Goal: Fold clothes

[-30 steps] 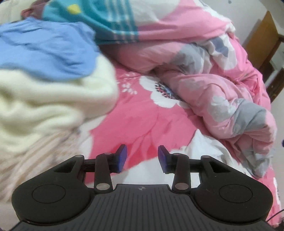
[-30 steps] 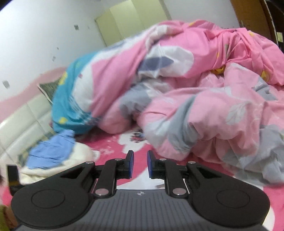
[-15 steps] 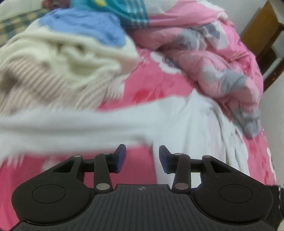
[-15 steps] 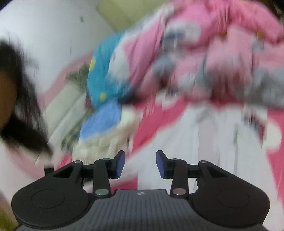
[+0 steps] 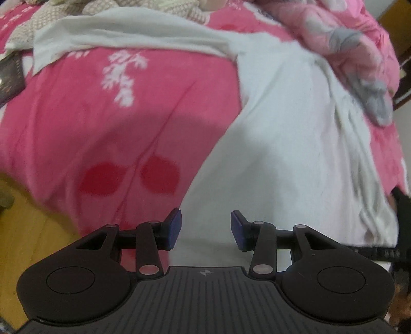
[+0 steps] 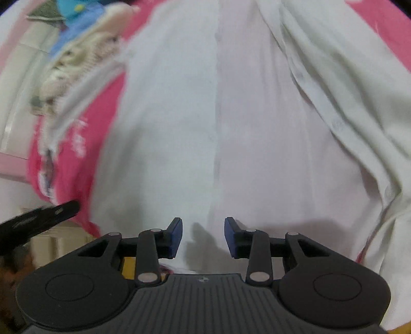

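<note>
A white button-up shirt [image 5: 282,128] lies spread on the pink bedsheet [image 5: 115,115], with one sleeve stretched toward the far left. My left gripper [image 5: 205,228] hovers open over the shirt's near left edge, and nothing sits between its blue pads. In the right wrist view the shirt [image 6: 167,115] fills the frame, its button placket running down the middle. My right gripper [image 6: 203,236] hangs above the shirt's near hem. Its jaws are closing with a wide gap still between them, and no cloth is pinched.
A pile of knitted clothes [image 6: 77,56] with a blue garment [image 6: 74,10] on top lies at the far left. The crumpled pink quilt [image 5: 346,43] lies far right. A dark flat object [image 5: 10,79] rests at the bed's left edge. Wooden floor [image 5: 25,226] shows below.
Both views swung down from the quilt and clothes pile to the white shirt at the bed's near edge. The right jaws went from nearly shut to open.
</note>
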